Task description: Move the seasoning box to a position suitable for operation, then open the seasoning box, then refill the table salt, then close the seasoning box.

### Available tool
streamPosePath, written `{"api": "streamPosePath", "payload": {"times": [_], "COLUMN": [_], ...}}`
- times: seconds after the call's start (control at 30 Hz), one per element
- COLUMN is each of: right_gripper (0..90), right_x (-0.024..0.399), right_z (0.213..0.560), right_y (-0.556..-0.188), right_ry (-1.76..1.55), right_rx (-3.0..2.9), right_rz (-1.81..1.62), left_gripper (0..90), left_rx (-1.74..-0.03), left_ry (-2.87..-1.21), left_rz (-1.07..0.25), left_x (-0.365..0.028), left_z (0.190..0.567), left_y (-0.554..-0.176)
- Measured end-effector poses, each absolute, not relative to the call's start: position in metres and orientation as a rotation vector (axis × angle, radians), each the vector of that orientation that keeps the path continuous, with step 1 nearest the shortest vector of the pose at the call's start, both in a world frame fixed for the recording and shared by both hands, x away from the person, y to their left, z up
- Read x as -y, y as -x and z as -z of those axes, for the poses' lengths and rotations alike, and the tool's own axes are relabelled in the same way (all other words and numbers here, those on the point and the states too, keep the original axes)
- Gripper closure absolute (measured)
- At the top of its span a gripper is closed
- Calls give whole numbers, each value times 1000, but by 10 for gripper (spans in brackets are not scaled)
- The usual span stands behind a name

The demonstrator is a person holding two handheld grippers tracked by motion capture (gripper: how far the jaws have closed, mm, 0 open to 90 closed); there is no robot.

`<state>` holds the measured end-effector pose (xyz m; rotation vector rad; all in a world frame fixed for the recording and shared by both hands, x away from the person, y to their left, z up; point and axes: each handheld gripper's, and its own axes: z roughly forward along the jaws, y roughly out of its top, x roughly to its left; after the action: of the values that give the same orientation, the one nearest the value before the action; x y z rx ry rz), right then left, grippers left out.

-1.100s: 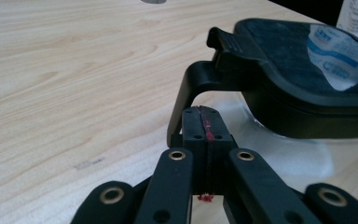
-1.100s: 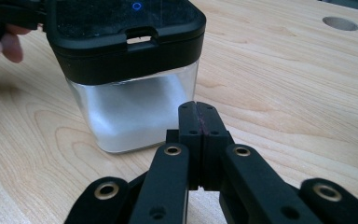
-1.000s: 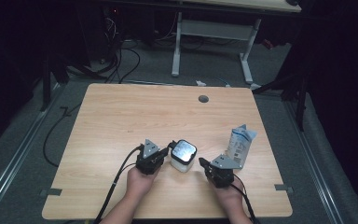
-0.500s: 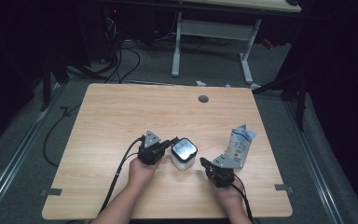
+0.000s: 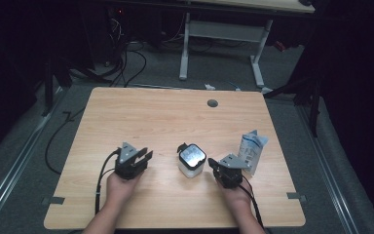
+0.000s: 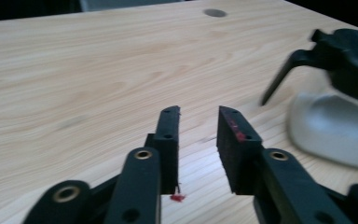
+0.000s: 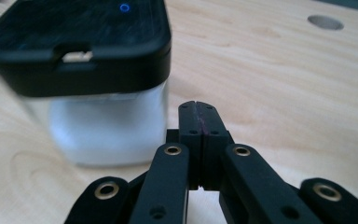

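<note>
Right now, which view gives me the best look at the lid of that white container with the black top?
The right gripper view: the container sits close, showing its black lid, front notch and a blue ring mark. The high view shows the container small, from above. The left gripper view catches it blurred at the frame edge.

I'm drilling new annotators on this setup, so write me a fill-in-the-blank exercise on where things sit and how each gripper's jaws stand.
1. The jaws of the left gripper stand ____.
2. The jaws of the right gripper are pressed ____, holding nothing.
3. The white container wears a lid coloured ____.
4. The pouch stands at the table's ____ edge in the high view.

Missing words: open; shut; black; right
</note>
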<state>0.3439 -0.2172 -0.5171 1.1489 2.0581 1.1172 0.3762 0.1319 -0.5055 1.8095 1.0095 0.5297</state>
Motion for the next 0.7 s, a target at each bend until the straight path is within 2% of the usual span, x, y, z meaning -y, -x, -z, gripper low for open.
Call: {"api": "streamPosePath", "payload": {"times": [0.23, 0.7], "right_gripper": [900, 900], "right_x": [213, 200], "right_z": [513, 511], "right_y": [-356, -343], "right_ry": [-1149, -1090], "right_rx": [-2064, -2100], "right_rz": [-1106, -1101], "left_gripper": [647, 637], "left_rx": [-1072, -1100], "left_ry": [-1735, -1681], "left_rz": [-565, -569], "left_x": [-180, -196], "left_z": [503, 508], "left_y": [-363, -355]}}
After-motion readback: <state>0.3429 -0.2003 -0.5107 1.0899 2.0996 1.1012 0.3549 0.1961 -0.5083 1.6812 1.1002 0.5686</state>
